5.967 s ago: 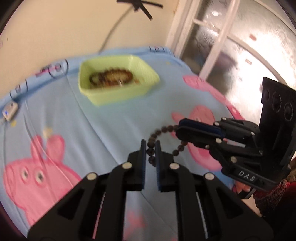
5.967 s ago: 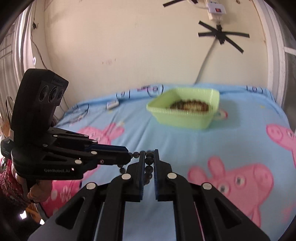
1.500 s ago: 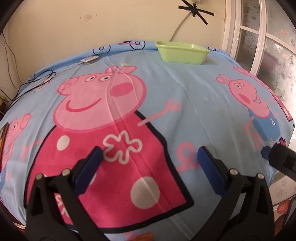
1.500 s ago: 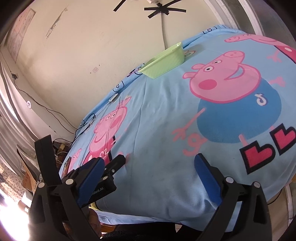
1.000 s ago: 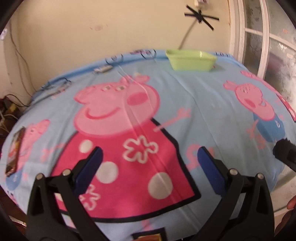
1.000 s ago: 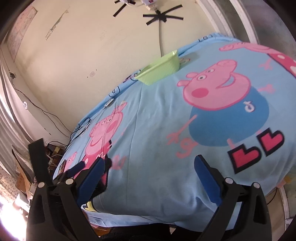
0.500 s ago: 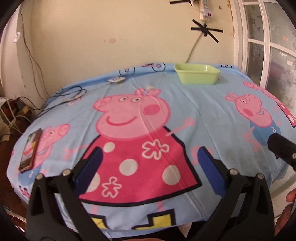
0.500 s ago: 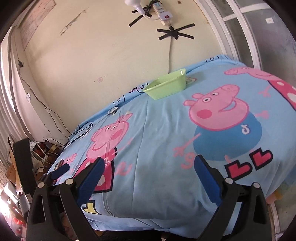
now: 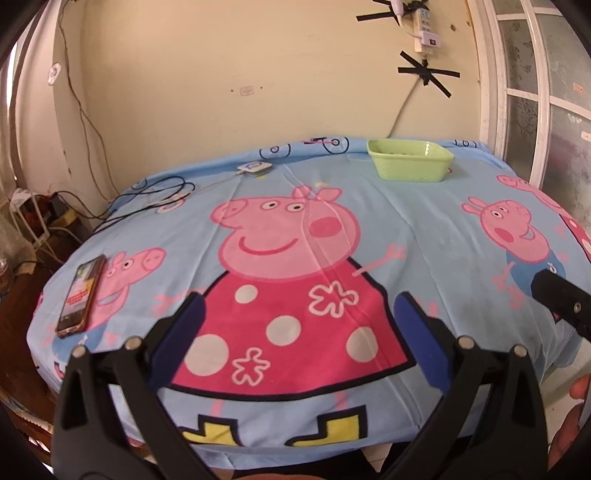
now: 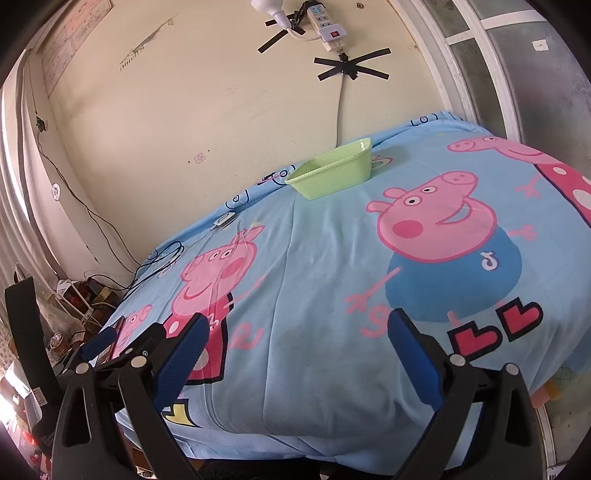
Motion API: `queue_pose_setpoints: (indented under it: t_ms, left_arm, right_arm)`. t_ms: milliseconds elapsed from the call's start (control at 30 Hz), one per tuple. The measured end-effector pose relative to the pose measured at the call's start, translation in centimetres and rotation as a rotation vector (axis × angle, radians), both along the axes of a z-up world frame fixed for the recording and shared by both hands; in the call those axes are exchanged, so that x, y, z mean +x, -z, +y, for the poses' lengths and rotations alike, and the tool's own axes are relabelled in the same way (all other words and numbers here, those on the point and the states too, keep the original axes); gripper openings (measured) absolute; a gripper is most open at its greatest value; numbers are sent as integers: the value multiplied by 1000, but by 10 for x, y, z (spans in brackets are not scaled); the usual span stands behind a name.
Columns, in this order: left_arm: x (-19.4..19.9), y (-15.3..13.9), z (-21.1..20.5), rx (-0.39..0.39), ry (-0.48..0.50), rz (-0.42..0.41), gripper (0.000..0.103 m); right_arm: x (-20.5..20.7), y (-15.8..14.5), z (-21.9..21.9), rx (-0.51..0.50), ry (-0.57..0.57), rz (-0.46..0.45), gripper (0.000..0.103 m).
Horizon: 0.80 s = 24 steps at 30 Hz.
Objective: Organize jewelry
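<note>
A pale green dish point(image 9: 410, 164) stands at the far end of the blue cartoon-print cloth point(image 9: 424, 229), near the wall; its inside is hidden from this low angle. The same green dish point(image 10: 332, 173) shows far off in the right wrist view. My left gripper point(image 9: 301, 325) is open and empty, hanging over the table's near edge. My right gripper point(image 10: 295, 339) is also open and empty, back at the near edge. The right gripper's body point(image 9: 561, 302) juts in at the left wrist view's right side. No jewelry is visible outside the dish.
A phone in a red case point(image 9: 81, 295) lies at the cloth's left edge. A small white device point(image 9: 255, 168) with black cables point(image 9: 155, 199) rests at the far left. A power strip point(image 10: 325, 22) hangs on the wall. A window frame point(image 9: 517, 92) borders the right.
Six seconds ago both grippers were shut on a dark bead bracelet near the dish. Now both are open and empty, and have drawn steadily back to the table's near edge.
</note>
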<state>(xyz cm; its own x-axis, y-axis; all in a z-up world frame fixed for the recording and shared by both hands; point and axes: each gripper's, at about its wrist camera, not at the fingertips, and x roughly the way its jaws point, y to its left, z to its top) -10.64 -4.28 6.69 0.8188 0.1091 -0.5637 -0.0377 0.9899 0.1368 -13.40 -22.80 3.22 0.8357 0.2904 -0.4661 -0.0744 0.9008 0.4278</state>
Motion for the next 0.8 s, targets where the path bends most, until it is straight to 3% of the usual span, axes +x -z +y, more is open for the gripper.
queue_pose_setpoints:
  t_ms: [800]
  left_arm:
    - [5,11,-13,64,29,57,98]
  right_arm:
    - [3,4,-6,21,-2,18,75]
